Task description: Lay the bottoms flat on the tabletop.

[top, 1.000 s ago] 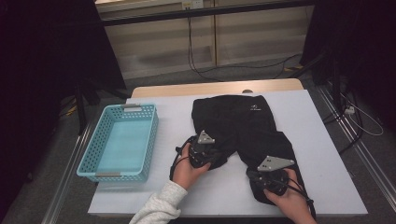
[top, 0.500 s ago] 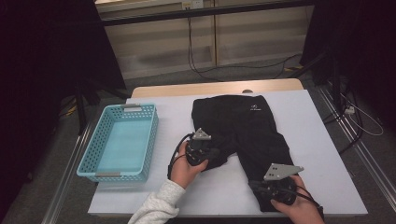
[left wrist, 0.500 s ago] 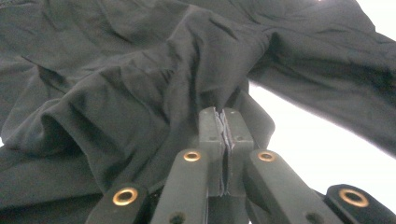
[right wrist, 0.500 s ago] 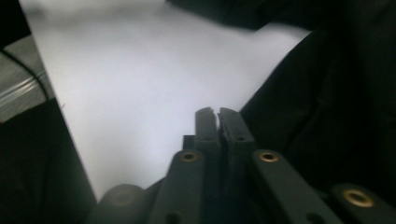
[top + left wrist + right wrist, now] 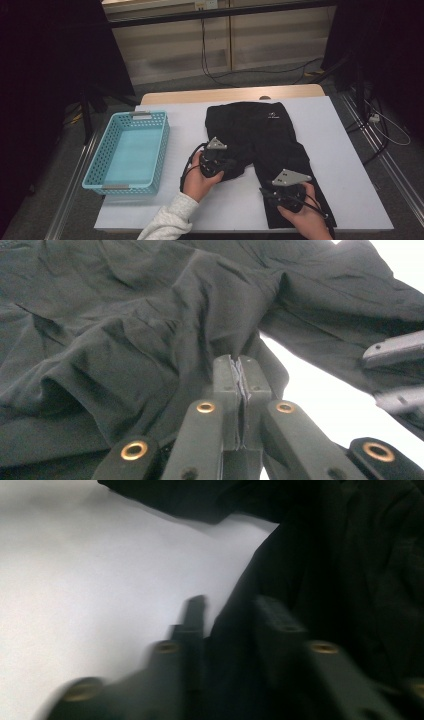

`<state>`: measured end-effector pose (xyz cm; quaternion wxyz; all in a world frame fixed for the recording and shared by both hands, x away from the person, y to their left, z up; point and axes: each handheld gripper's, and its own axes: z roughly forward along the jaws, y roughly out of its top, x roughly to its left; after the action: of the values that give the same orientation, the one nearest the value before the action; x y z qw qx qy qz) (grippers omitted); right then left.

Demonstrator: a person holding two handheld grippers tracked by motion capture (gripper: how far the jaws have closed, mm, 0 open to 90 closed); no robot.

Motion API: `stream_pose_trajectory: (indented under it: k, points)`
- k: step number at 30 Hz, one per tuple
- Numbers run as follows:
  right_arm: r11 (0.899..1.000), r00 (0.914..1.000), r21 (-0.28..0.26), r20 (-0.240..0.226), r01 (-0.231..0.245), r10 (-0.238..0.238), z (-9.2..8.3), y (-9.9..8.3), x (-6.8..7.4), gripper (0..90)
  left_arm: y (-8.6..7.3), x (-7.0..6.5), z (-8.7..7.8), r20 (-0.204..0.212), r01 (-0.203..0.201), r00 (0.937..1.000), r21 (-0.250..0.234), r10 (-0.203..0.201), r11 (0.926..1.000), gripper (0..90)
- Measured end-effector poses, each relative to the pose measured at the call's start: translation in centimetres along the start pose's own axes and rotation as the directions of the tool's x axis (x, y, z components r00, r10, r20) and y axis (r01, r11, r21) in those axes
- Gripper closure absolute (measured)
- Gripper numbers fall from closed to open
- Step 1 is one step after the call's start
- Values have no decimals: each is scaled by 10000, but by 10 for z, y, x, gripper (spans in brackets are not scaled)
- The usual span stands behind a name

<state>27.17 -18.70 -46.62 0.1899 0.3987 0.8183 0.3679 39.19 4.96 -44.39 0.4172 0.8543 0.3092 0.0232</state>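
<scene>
Pinching a fold of the black trousers (image 5: 270, 140), the left gripper (image 5: 241, 371) has its two jaws pressed together, with only a thin edge of dark cloth squeezed between the pads. In the left gripper view the fabric bunches up and rises from that pinch in deep creases. From above, this gripper (image 5: 227, 165) sits at the hem end of the trouser leg nearer the basket (image 5: 102, 172), which is drawn up short and crumpled, and the person's left hand (image 5: 200, 177) wraps its body.

The trousers lie spread on the white table (image 5: 345, 145), waistband toward the far edge, legs pointing back at the person, to the right of the turquoise basket and apart from it.

The right gripper (image 5: 227, 615) is blurred in its own view. Its jaws stand a little apart and have just been opening; the inner edge of the other trouser leg runs into the gap between them, but whether the pads press on it I cannot tell. In the high view that gripper (image 5: 267, 192) rests at the inner side of the longer leg, near its hem, held by the right hand (image 5: 305, 215) at the table's near edge.
</scene>
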Motion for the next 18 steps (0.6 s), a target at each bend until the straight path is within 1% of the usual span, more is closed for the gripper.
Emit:
stream_pose_trajectory:
  k: [1,3,4,6,7,8,10,13,14,15,16,17,18]
  points:
    - [10000,10000,37,-92,5,-5,0,1,0,871,0,0,-1,-21,-6,10000,-25,6,10000,883]
    - [10000,9997,9,-239,-46,46,0,0,-1,893,1,2,-3,-13,48,10000,-55,-48,10000,884]
    - [10000,9996,-11,-290,3,-3,0,1,-1,896,1,2,-5,-14,105,9999,-133,-105,9999,884]
    - [10000,9983,2,-575,-18,18,-1,1,1,898,3,3,-8,4,160,9999,-222,-160,9996,884]
    - [10000,9977,20,-683,46,-45,-3,2,3,898,4,3,-10,20,239,9997,-345,-239,9991,884]
    - [9998,9968,71,-778,199,-192,-4,2,6,898,5,3,-12,33,220,9998,-343,-219,9992,884]
    - [9996,9937,89,-1090,286,-274,-7,2,12,898,6,3,-15,56,288,9996,-457,-286,9985,884]
    - [9993,9876,74,-1528,378,-362,-11,2,20,896,6,3,-15,110,297,9995,-408,-293,9987,884]
    - [9990,9870,81,-1553,442,-424,-11,1,22,892,6,2,-14,172,315,9994,-305,-310,9990,884]
    - [9989,9853,145,-1659,451,-421,-10,1,23,890,5,2,-13,166,323,9994,-315,-318,9990,884]
    - [9987,9818,199,-1850,462,-417,-10,2,25,884,5,2,-13,162,317,9994,-293,-312,9991,884]
    - [9985,9808,225,-1902,490,-438,-10,2,26,868,4,1,-12,175,306,9994,-223,-303,9993,884]
    - [9983,9790,219,-1978,539,-485,-11,2,26,842,4,1,-12,181,318,9993,-254,-313,9992,884]
